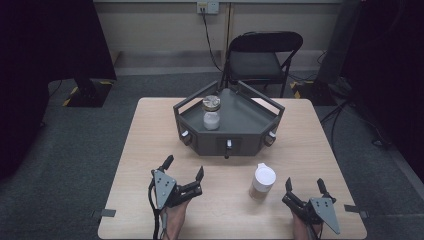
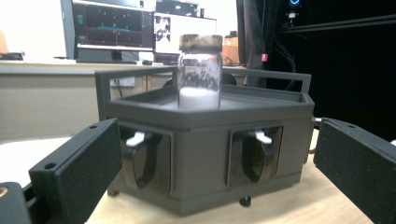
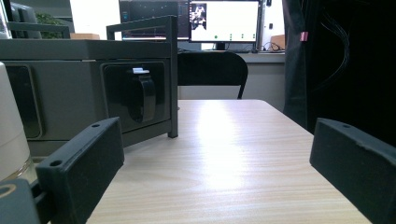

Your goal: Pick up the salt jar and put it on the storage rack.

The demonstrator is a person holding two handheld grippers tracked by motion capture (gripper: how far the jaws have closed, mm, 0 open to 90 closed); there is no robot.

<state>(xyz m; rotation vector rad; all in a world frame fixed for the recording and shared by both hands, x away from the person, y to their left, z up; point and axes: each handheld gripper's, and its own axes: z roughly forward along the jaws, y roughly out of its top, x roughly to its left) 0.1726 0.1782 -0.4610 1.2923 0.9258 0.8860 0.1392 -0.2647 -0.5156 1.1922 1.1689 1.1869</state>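
Both grippers low at near table edge, held by hands entering from bottom of high view. Left gripper [image 1: 184, 169] released, jaws spread wide, nothing between them, aimed at front of grey tray. Right gripper [image 1: 304, 186] also released, jaws wide apart, gripping nothing, sitting just right of white-lidded jar.

Largest to smallest:
- Wooden table [image 1: 150, 150]: light top, carries everything below.
- Grey tray [image 1: 245, 117]: angular raised stand with rail around rim, mid-table toward far side. Dark recesses with small white-tipped latches in front faces, 2 seen in left gripper view [image 2: 254, 158], 1 in right gripper view [image 3: 140, 95].
- White-lidded jar [image 1: 262, 181]: upright on table, in front of tray's right corner, clear of tray, near right gripper but not touching. Pale side visible at left edge of right gripper view [image 3: 11, 140].
- Glass jar [image 1: 211, 111]: upright on tray deck, left-of-centre, dark metallic lid on, white contents in lower part. Centred in left gripper view [image 2: 200, 70], well apart from both grippers.

Background: black folding chair [image 1: 262, 55] behind table, monitors [image 2: 114, 28] on desk beyond in left gripper view.

Neither jar touched. Left gripper in line with glass jar, tray front wall between them.
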